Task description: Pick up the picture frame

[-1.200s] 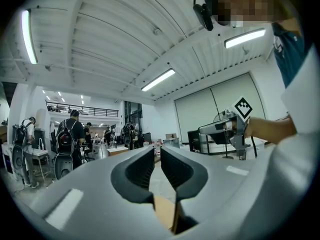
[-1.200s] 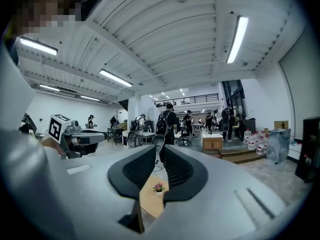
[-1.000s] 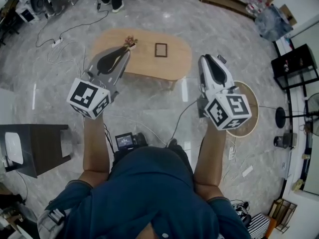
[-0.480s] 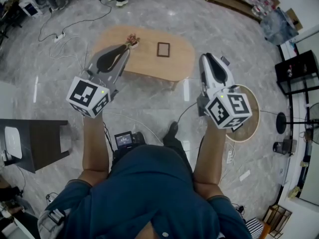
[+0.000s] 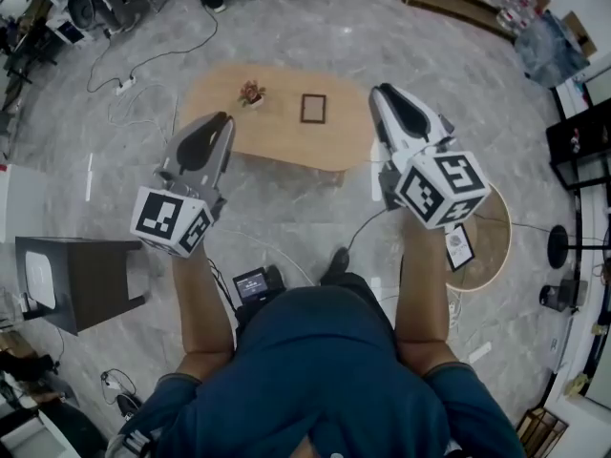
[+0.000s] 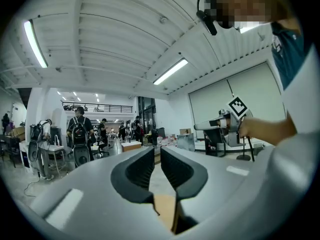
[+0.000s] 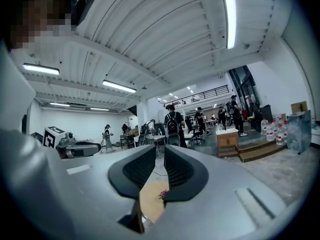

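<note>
A small dark picture frame [image 5: 313, 109] lies flat on the oval wooden table [image 5: 286, 136], near its middle. A little potted flower [image 5: 252, 93] stands to the frame's left. My left gripper [image 5: 221, 120] hovers level over the table's near left edge, its jaws shut with nothing between them. My right gripper [image 5: 379, 92] reaches over the table's right end, to the right of the frame, jaws also shut and empty. In the right gripper view the flower [image 7: 163, 194] and tabletop [image 7: 150, 204] show low between the jaws of my right gripper [image 7: 160, 150]. The left gripper view shows my left gripper [image 6: 157, 151] above a strip of tabletop [image 6: 165, 209].
A dark side table [image 5: 76, 280] stands at the left. A round wooden low table [image 5: 487, 241] sits at the right, behind my right arm. Cables run across the marble floor, and a small screen device [image 5: 253, 282] lies by my feet. Black stands line the right wall.
The table and frame have drawn nearer in the head view. My right gripper has moved up over the table's right end; the left has dropped lower in the picture. Jaws unchanged.
</note>
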The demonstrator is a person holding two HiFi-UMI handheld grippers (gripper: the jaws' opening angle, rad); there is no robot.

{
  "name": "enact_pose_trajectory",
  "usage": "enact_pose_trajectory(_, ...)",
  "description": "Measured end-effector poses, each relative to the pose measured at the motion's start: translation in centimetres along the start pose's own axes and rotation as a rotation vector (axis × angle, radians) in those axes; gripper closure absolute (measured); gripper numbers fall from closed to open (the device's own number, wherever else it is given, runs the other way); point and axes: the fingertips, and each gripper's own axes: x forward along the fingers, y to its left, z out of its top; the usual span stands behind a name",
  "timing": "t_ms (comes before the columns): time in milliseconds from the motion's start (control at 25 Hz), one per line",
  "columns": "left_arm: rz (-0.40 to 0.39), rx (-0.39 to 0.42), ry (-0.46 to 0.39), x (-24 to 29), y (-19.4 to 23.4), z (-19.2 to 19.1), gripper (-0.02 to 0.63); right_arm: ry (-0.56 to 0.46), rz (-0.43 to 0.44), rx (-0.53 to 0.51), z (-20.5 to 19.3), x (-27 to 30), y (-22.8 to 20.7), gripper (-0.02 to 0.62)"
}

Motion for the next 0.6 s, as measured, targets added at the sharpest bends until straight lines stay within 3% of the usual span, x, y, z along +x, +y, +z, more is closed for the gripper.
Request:
enact_pose_trajectory(400,0.13,0.005,0.035,4.5,-3.6,-0.6,0.569,0.012,0.146,0.006,0.3,1.7,-6.3,0.557)
enact_pose_trajectory(600,0.142,0.019,0.058,5.6,-4.1,0.0,0.568,-0.002,0.166,0.028,0.4,1.8,-7.6,0.557)
